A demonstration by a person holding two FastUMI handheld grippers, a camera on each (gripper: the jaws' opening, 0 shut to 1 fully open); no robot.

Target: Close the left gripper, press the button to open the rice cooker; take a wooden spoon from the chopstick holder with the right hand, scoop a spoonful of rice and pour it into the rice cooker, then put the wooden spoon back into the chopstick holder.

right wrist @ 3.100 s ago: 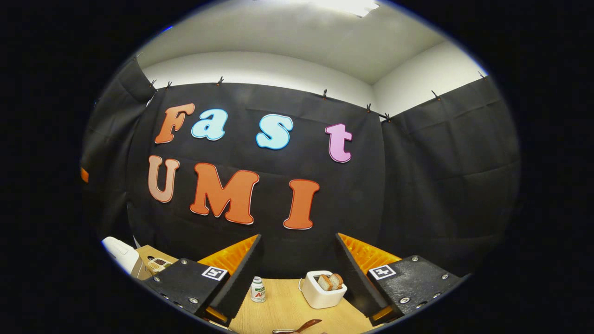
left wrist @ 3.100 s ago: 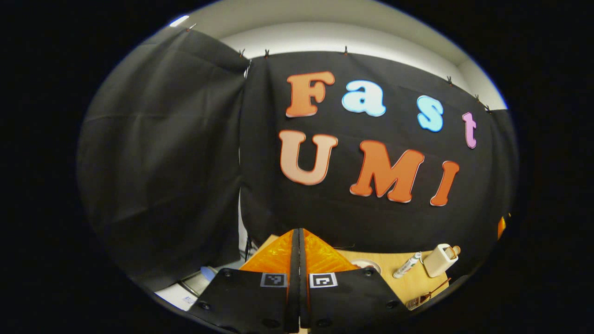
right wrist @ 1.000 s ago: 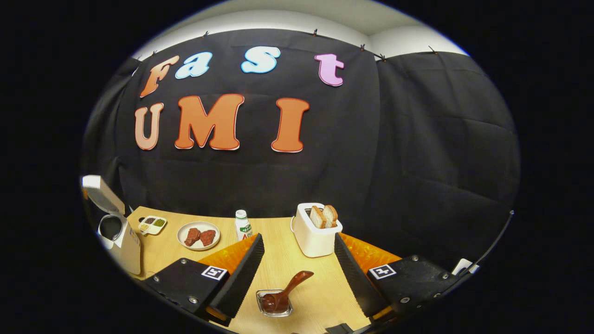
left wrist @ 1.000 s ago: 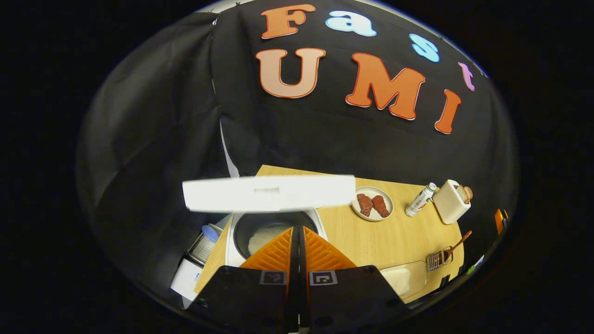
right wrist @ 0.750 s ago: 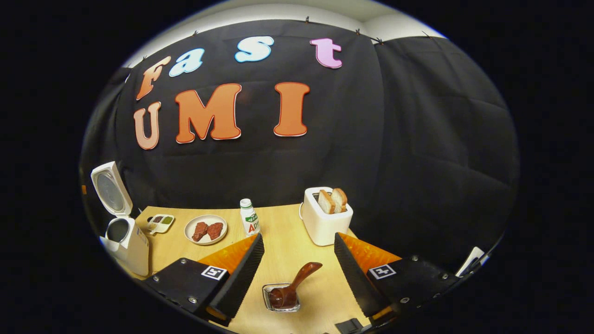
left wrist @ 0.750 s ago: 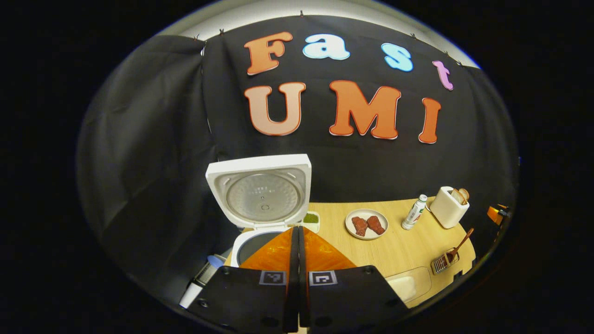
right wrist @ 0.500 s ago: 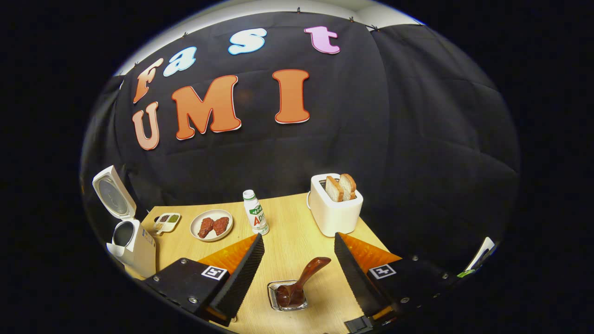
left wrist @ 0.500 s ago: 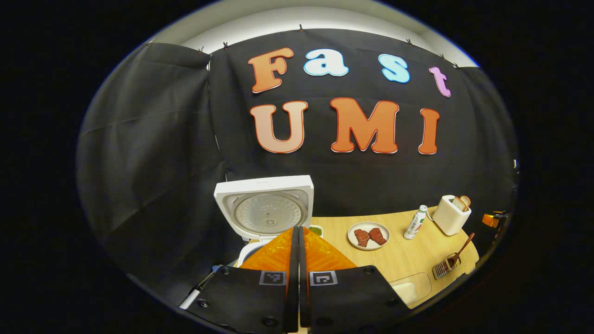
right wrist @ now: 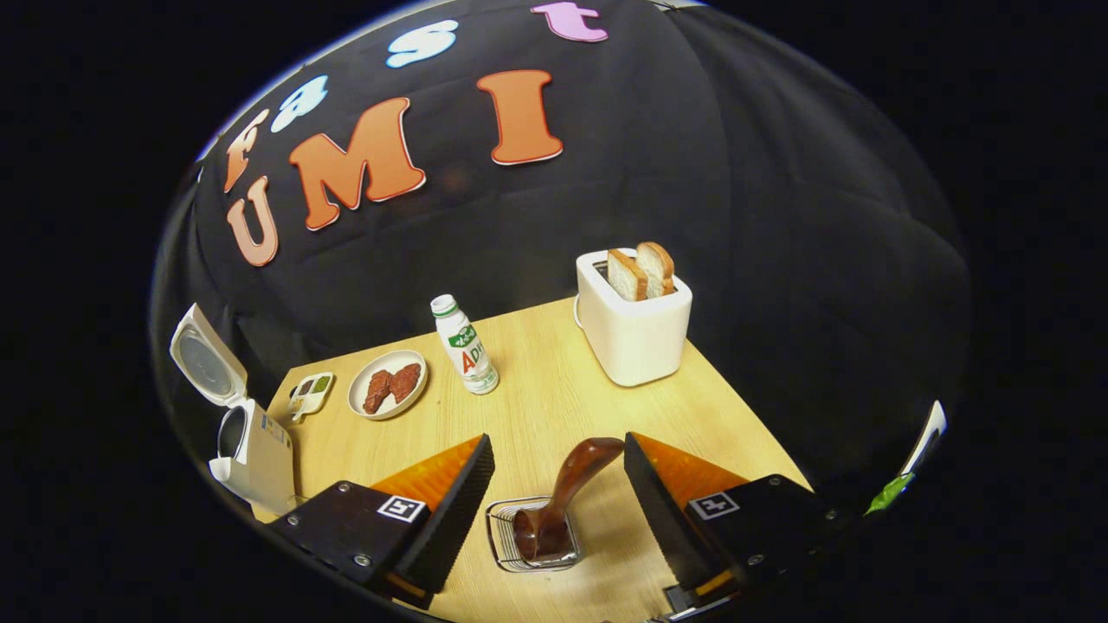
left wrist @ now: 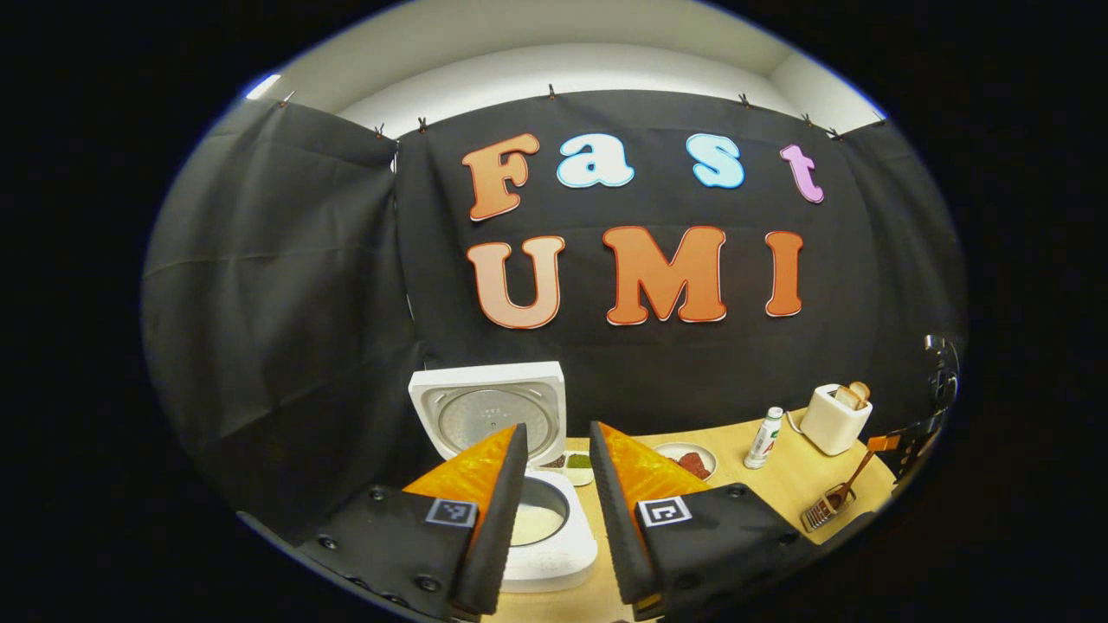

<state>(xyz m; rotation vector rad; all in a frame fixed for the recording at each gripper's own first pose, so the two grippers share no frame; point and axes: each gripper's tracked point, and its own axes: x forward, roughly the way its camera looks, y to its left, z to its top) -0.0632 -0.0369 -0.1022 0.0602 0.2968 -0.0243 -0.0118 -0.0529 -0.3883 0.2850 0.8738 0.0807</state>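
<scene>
1. The rice cooker stands at the table's left end, lid raised upright, white rice visible in its pot.
2. My left gripper hovers just above the cooker, jaws apart, holding nothing.
3. The wooden spoon leans in the wire chopstick holder near the table's front right.
4. My right gripper is spread wide, its fingers flanking the spoon handle without touching.
5. Farther off: toaster, bottle, plate.
</scene>
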